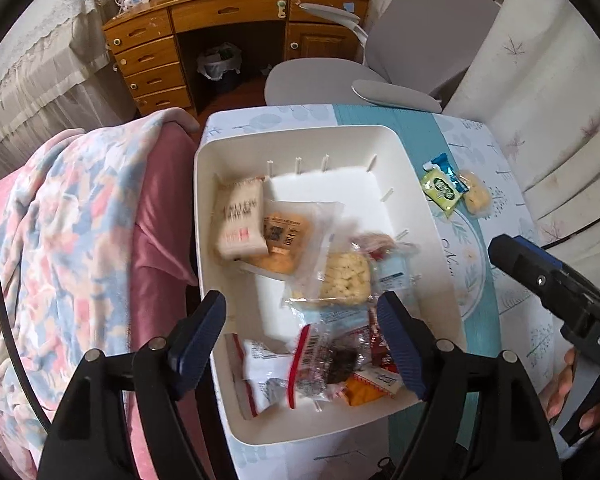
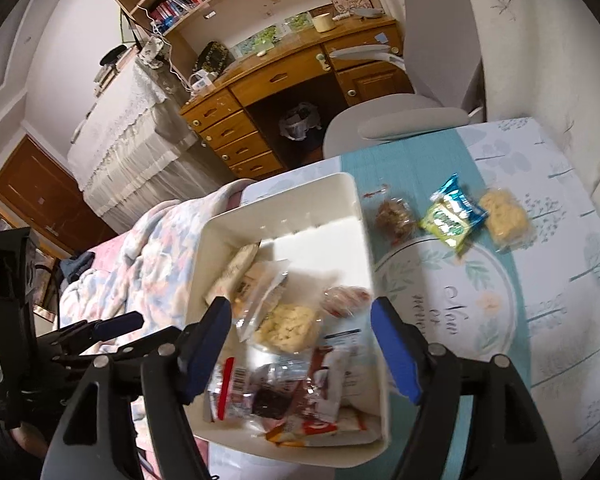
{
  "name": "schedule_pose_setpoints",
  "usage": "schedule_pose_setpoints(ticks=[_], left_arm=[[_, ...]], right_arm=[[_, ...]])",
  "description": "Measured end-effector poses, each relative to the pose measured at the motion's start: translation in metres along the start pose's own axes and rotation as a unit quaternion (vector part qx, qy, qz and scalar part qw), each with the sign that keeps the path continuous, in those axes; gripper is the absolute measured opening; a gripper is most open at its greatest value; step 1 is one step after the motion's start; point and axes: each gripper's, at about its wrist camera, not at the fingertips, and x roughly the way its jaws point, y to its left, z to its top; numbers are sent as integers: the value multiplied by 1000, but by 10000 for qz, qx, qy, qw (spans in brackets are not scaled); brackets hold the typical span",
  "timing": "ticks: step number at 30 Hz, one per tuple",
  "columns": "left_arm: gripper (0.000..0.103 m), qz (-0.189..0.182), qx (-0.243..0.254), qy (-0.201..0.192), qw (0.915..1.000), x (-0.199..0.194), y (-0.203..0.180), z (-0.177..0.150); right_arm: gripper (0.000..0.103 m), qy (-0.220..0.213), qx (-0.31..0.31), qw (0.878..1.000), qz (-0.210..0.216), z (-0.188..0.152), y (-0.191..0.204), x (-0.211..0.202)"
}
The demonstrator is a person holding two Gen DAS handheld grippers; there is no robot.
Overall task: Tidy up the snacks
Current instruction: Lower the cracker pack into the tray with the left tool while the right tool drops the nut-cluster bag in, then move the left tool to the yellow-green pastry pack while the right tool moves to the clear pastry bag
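Observation:
A white bin [image 1: 300,136] [image 2: 300,188] stands on the patterned tablecloth and holds several snack packets, among them a puffed rice cake [image 1: 346,280] [image 2: 286,326] and a red-striped packet [image 1: 308,360]. My left gripper [image 1: 300,340] hovers open over the bin's near end with nothing gripped. My right gripper [image 2: 300,344] also hangs open above the bin. Right of the bin lie a green packet [image 1: 442,192] [image 2: 446,220], a blue packet [image 2: 460,200], a yellow rice cake [image 1: 476,196] [image 2: 504,216] and a brown snack in clear wrap [image 2: 394,216].
A pink and blue blanket [image 1: 72,240] covers the bed left of the table. A grey chair [image 1: 412,40] stands at the table's far edge, with a wooden desk [image 1: 228,12] behind it. White curtains [image 1: 548,80] hang at the right. A hand [image 1: 560,392] holds the right gripper's handle.

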Motion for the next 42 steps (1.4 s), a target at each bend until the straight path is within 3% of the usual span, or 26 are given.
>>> schedule_pose_setpoints(ticks=[5,11,19,30,34,42], left_arm=[[77,-179,18,37,9998,-5,-19,6],[77,-298,-75,-186,9994,-14,-50,19],[77,-418,-246,-308,9983,-16,-96,42],[77,-398,-889,225,9950,30,-162,86],[77,-498,-1321,522,9886,58,-179,100],[77,-241,-1880,670,9796,102,-198,118]], right_arm=[[73,-23,-68,9996,-289,7,-17,-16],[73,-51,-211,9983,-544,23,-45,-39],[78,-174,-448,9968,-634,57,-76,-67],[78,-175,-884,9936,-678,105,-123,-66],[78,-78,-967,9928,-700,115,-143,-54],[78,-20,-1071,9914,-754,119,-179,-33]])
